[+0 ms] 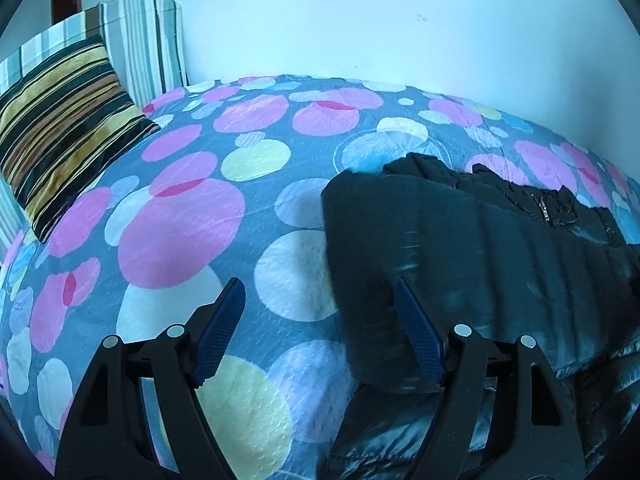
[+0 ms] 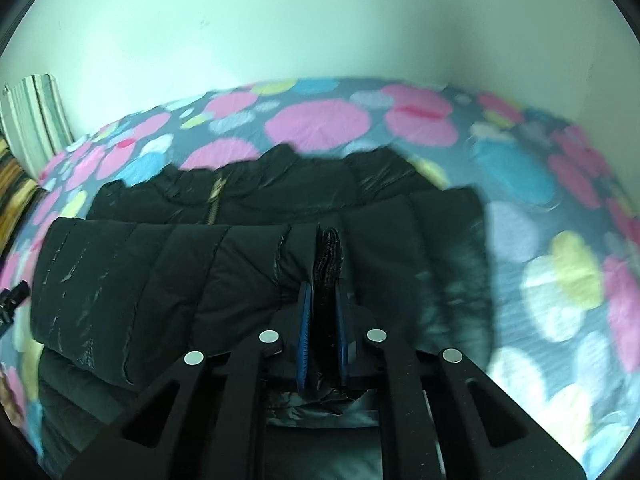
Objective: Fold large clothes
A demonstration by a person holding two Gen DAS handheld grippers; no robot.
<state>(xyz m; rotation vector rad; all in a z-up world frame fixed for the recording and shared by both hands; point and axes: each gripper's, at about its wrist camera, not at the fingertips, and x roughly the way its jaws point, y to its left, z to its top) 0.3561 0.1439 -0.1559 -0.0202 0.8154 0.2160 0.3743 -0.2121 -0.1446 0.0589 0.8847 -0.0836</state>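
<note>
Two grippers work over one black jacket (image 1: 500, 248) on the bed (image 1: 180, 216). Starting at our left, a striped pillow (image 1: 60, 128) leans at ten o'clock in the left view, clear of the work. Our left gripper (image 1: 320, 300) hovers with its fingers (image 1: 224, 328) wide and nothing between them, one over the spotted cover, the other over the jacket's left edge. We judge it waits there to take that edge for the next fold.

Moving right, the jacket fills three o'clock of that view and the centre of the right one. Our right gripper (image 2: 323, 292) has its fingers nearly together, pinching a thin ridge of fabric, likely to carry or hold a folded part.

It looks puffy, quilted and glossy. Its zip (image 2: 214, 200) sits at eleven o'clock, and one sleeve (image 2: 160, 276) lies folded across the body.
</note>
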